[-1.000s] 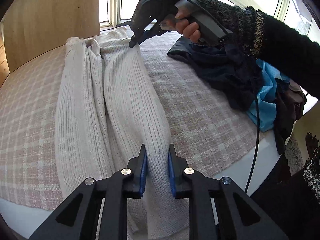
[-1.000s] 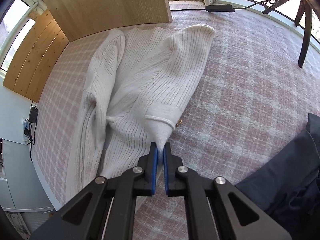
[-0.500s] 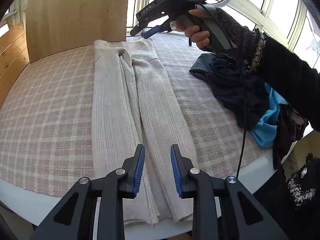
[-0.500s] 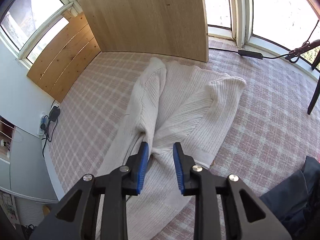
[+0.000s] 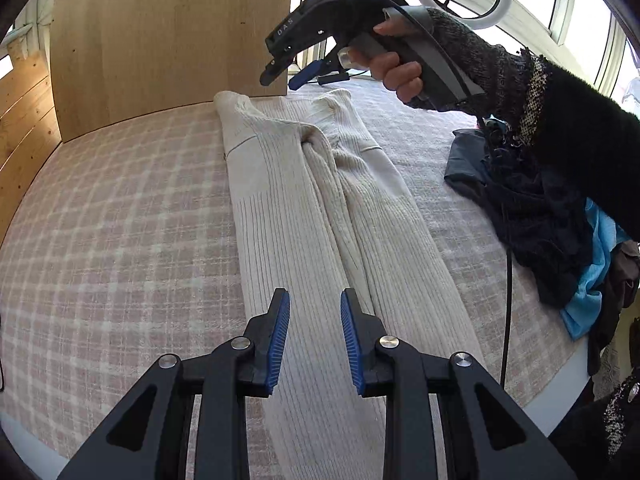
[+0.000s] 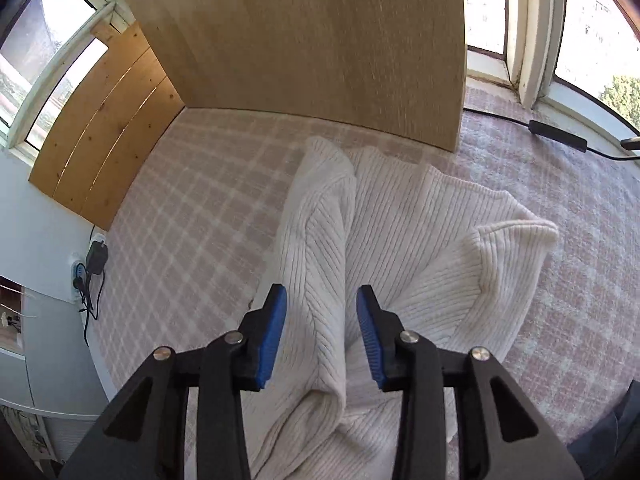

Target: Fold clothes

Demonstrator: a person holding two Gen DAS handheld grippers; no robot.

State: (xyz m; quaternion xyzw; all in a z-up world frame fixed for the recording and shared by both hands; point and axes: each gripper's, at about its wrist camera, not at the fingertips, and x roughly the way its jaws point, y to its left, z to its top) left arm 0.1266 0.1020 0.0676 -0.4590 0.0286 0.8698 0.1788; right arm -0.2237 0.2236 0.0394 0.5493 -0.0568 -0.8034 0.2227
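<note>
A cream ribbed sweater (image 5: 304, 208) lies lengthwise on the pink plaid cloth (image 5: 120, 220), with both sides folded in toward its middle. My left gripper (image 5: 315, 296) hovers over its near end, open, nothing between the blue pads. In the left wrist view the right gripper (image 5: 282, 79) hangs in the air above the far end, held by a hand in a dark sleeve. From the right wrist view, the right gripper (image 6: 321, 292) is open above a folded-in sleeve of the sweater (image 6: 400, 220), clear of the knit.
A pile of dark clothes (image 5: 532, 208) with a blue garment (image 5: 592, 280) lies right of the sweater. A wooden board (image 6: 320, 40) stands behind its far end. A black cable (image 5: 508, 300) hangs off the right edge. A charger (image 6: 96, 260) sits in a wall socket.
The right gripper let go of the sweater edge it was pinching, opened and lifted away. The left gripper widened a little and drew back toward the near end.
</note>
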